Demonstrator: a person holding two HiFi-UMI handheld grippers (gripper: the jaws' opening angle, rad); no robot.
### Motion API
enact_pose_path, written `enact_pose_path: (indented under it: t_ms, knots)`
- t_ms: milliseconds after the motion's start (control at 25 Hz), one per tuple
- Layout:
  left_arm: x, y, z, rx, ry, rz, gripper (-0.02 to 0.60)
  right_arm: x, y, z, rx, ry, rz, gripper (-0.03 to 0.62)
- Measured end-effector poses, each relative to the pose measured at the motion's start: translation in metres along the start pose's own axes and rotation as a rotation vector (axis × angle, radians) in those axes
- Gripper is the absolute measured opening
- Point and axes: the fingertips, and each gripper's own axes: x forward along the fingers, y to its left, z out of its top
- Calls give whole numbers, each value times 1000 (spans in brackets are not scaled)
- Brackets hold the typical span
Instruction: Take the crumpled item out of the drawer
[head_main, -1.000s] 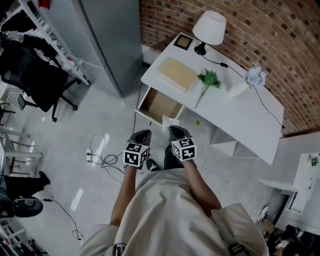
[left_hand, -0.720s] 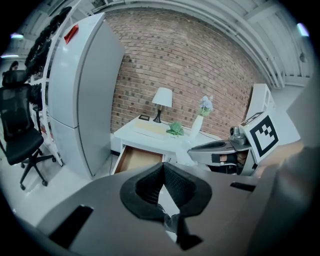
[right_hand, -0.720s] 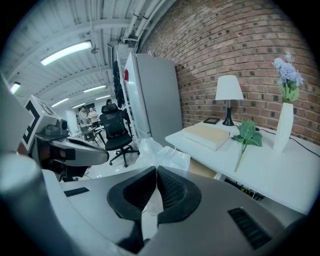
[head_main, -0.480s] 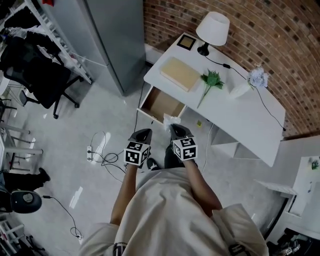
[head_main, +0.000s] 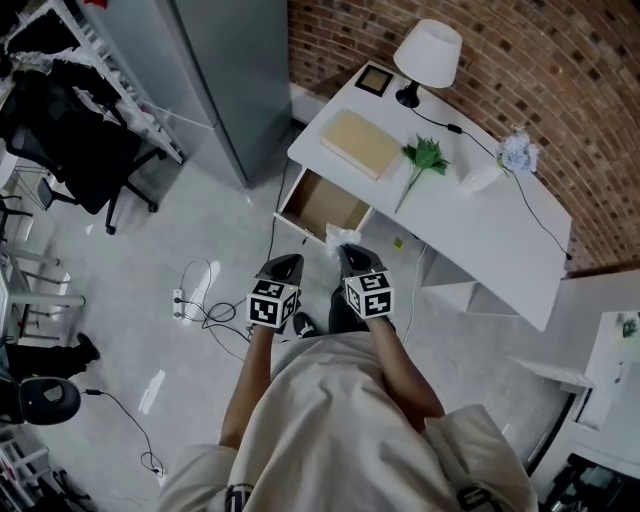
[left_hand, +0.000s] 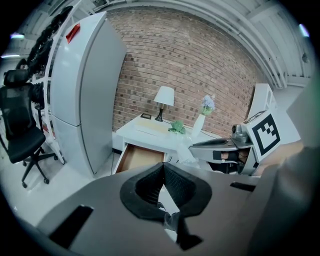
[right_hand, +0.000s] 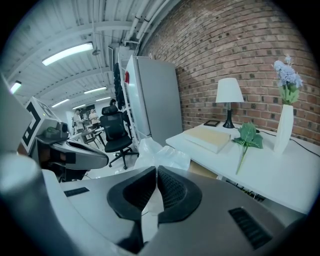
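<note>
Right tongs (right_hand: 156, 171) pinching crumpled plastic (right_hand: 166, 156), drawer (head_main: 320, 204) open

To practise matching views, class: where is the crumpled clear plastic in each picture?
Head view: crumpled plastic at centre, beside the open drawer.
Left gripper view: just right of centre.
Right gripper view: just below centre.
Shared landmark: white lamp.
</note>
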Motion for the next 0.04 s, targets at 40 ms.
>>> enact_pose_path:
  t_ms: [40]
  knots:
    - [0, 0, 0, 0, 1, 0, 14, 0, 0, -1, -2, 3, -1, 34]
